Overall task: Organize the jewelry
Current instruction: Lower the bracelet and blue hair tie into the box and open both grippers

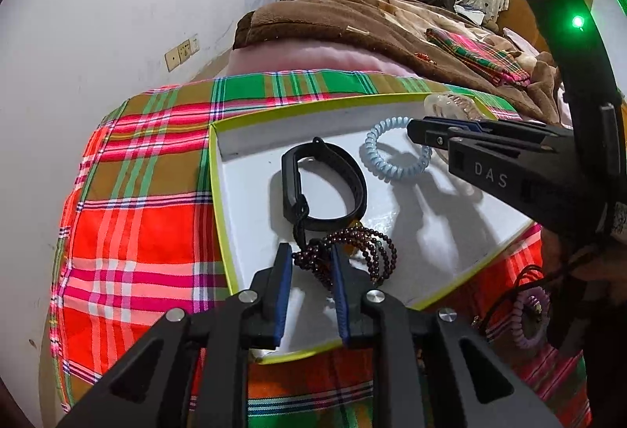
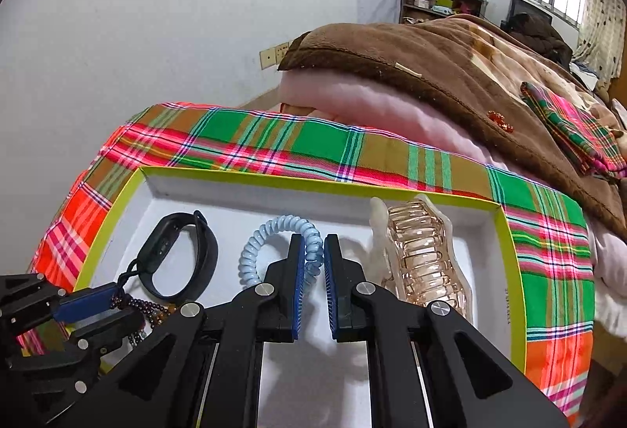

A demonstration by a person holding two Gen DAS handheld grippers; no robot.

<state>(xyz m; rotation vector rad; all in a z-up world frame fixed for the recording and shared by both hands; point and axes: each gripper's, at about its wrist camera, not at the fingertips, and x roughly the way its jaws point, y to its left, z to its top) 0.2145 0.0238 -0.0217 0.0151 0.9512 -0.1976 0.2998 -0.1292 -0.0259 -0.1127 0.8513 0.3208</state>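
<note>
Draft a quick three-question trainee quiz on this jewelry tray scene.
1. How many items lie in the white cardboard tray with the yellow-green rim?
2. What sits between the left gripper's jaws? A) black rubber wristband B) dark red beaded bracelet C) pale blue spiral hair tie
3. True or false: the clear pinkish plastic claw clip lies right beside the wristband.
Key: 1) four: wristband, bracelet, hair tie, clip. 2) B. 3) false, the hair tie lies between them.
</note>
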